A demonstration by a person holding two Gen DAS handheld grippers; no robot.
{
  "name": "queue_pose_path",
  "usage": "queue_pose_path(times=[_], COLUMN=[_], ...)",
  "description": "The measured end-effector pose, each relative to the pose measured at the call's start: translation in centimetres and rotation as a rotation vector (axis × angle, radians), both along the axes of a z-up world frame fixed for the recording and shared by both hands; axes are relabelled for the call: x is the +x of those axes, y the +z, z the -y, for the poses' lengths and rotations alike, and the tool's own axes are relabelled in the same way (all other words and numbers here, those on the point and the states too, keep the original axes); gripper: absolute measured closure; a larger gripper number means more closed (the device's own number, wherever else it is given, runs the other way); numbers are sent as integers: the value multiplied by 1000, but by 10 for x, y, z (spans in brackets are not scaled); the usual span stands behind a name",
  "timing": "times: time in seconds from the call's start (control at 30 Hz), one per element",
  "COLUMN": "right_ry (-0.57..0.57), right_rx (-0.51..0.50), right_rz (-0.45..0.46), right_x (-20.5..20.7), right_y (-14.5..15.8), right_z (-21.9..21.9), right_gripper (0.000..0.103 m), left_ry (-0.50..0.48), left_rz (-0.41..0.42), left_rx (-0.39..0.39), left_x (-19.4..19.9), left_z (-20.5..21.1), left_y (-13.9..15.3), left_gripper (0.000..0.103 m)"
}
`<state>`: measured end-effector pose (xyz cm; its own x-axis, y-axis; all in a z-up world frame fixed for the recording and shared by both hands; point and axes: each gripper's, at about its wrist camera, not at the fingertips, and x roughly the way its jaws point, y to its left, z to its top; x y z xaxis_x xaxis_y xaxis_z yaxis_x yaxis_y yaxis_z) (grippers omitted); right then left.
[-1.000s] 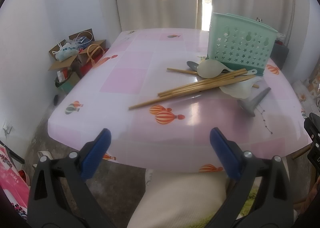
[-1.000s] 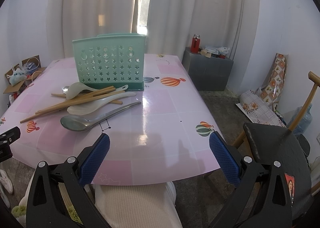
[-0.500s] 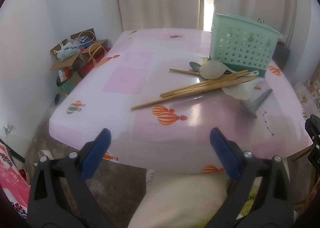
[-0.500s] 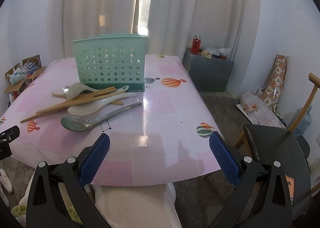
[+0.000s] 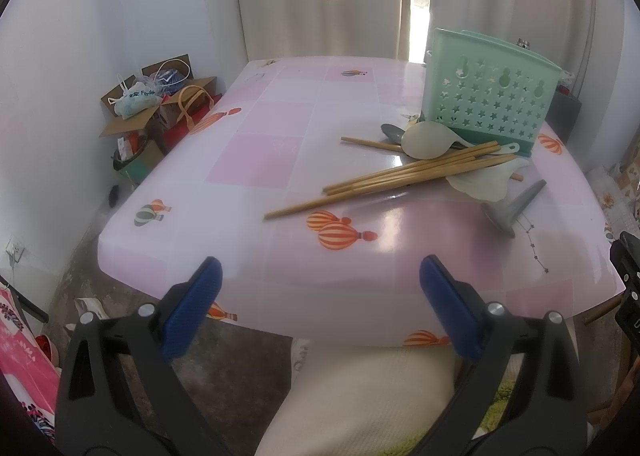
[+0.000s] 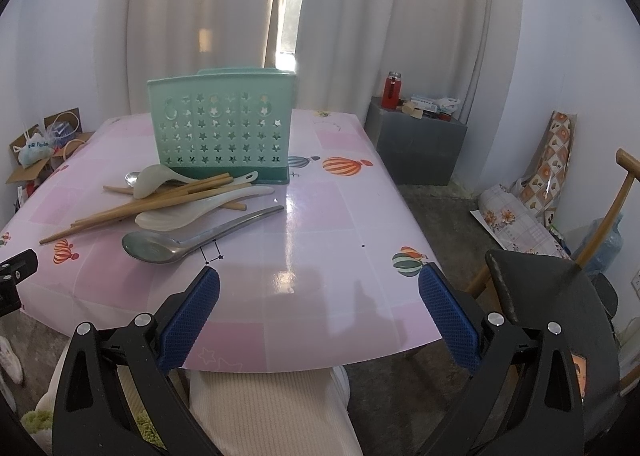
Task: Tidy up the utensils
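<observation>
Fingers of left gripper (image 5: 320, 310) and right gripper (image 6: 319, 314) spread wide, empty, short of counter (image 6: 320, 215). Risk: chopsticks (image 6: 136, 207) lie across stacked spoons (image 6: 192, 207) beside green utensil holder (image 6: 222, 127); lifting one likely drags or scatters the rest.

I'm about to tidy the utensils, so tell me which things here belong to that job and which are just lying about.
For the job:
green holder
chopsticks
metal spoon
white spoons

Lying about:
cardboard box
red bottle
grey cabinet
wooden chair
</observation>
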<state>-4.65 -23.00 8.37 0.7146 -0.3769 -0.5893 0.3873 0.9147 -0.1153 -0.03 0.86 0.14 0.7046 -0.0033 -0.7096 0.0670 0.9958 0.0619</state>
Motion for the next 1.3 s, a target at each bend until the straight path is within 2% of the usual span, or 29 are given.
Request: queue_pose_path(times=[0.37, 0.57, 0.67, 0.77, 0.83, 0.97, 1.07, 1.2, 1.3], right_ry=[-1, 18, 48, 75, 91, 118, 136, 135, 122], right_rx=[-3, -2, -3, -5, -1, 15, 28, 40, 67], right_rz=[9, 20, 12, -3, -8, 11, 38, 38, 18], right_x=[-2, -5, -2, 1, 4, 6, 12, 20, 23], right_y=[0, 2, 1, -2, -3, -1, 5, 4, -3], right_z=[-1, -4, -8, -12, -14, -12, -6, 3, 10], right_gripper=[6, 6, 6, 6, 6, 6, 6, 6, 6], left_ry=[-5, -53, -104, -185, -206, -242, -275, -319, -353], left_rz=[-6, -28, -51, -55, -51, -69, -107, -100, -115], left_rx=[-4, -29, -78, -212, -248, -259, -307, -311, -372], left_x=[-1, 2, 7, 9, 12, 22, 34, 41, 45], left_z=[1, 4, 5, 2, 3, 10, 15, 23, 26], left_y=[-1, -6, -9, -9, -7, -9, -13, -11, -11], left_gripper=[7, 7, 7, 7, 7, 7, 7, 7, 9])
